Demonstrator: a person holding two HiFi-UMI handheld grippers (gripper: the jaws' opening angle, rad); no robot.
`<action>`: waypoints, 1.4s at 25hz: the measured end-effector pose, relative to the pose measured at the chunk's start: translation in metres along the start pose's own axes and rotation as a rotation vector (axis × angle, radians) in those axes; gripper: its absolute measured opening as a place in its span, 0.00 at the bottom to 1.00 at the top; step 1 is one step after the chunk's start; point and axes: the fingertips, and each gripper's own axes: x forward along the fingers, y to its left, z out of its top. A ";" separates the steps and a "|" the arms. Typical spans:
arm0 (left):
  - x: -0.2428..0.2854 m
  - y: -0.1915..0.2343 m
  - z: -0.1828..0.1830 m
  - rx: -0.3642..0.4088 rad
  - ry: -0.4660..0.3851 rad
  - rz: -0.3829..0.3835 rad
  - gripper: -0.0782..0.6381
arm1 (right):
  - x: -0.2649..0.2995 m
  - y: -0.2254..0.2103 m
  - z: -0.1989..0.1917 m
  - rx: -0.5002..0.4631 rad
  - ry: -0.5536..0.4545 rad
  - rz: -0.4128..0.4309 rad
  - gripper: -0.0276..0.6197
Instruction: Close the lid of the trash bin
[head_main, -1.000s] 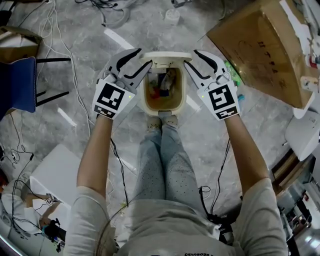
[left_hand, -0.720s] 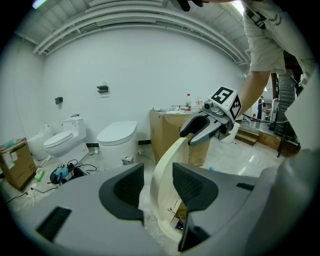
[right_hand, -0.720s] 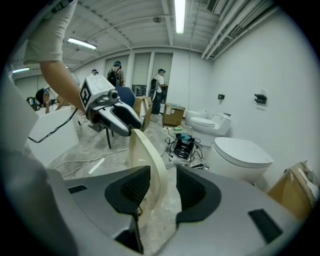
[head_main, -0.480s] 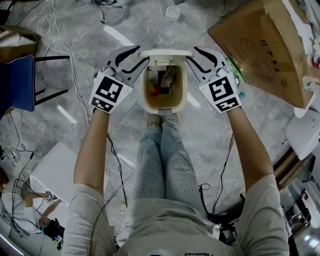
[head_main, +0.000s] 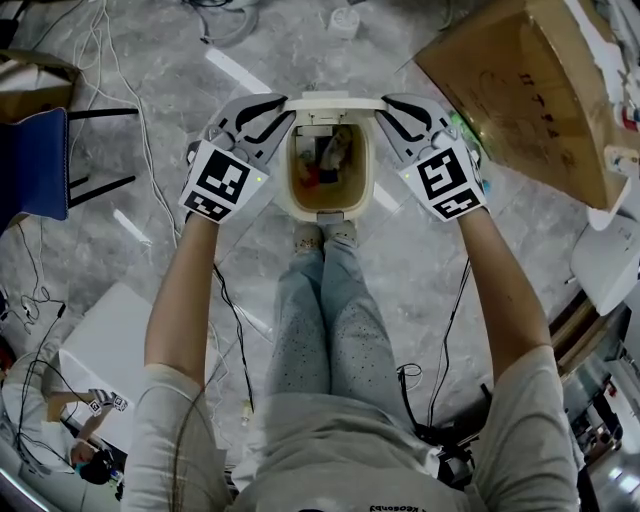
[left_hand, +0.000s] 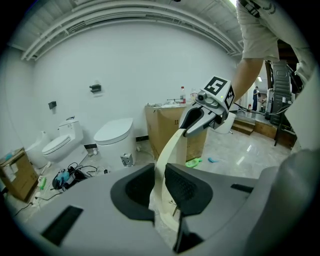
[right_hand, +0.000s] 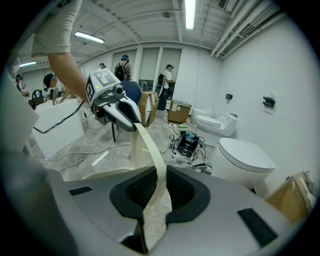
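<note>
A cream trash bin (head_main: 283, 190) stands open on the floor in front of my feet, rubbish showing inside. Its lid (head_main: 335, 101) stands upright at the far rim, edge-on in the head view. My left gripper (head_main: 285, 108) is at the lid's left end and my right gripper (head_main: 385, 105) at its right end. Both sets of jaws are closing, with the lid's edge between them. In the left gripper view the pads touch the lid (left_hand: 167, 155) on both sides of my left gripper (left_hand: 160, 187). The right gripper view shows the lid (right_hand: 150, 150) pinched in my right gripper (right_hand: 159, 187).
A large cardboard box (head_main: 520, 90) stands to the right of the bin, a blue chair (head_main: 35, 165) to the left. Cables (head_main: 110, 60) trail over the marble floor. A white box (head_main: 120, 350) lies at lower left. Toilets (left_hand: 112, 132) stand by the wall.
Both grippers have shifted slightly up and inward to the lid's ends. Their jaws, wide open before, have narrowed onto the lid's edges.
</note>
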 end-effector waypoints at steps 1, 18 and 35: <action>-0.001 -0.003 0.000 0.002 -0.002 -0.001 0.21 | -0.002 0.002 -0.001 0.005 -0.003 -0.002 0.16; -0.033 -0.082 -0.038 0.048 0.033 -0.058 0.25 | -0.032 0.083 -0.033 -0.161 0.054 0.010 0.18; -0.040 -0.139 -0.079 0.177 0.126 -0.076 0.27 | -0.040 0.140 -0.073 -0.301 0.106 0.001 0.20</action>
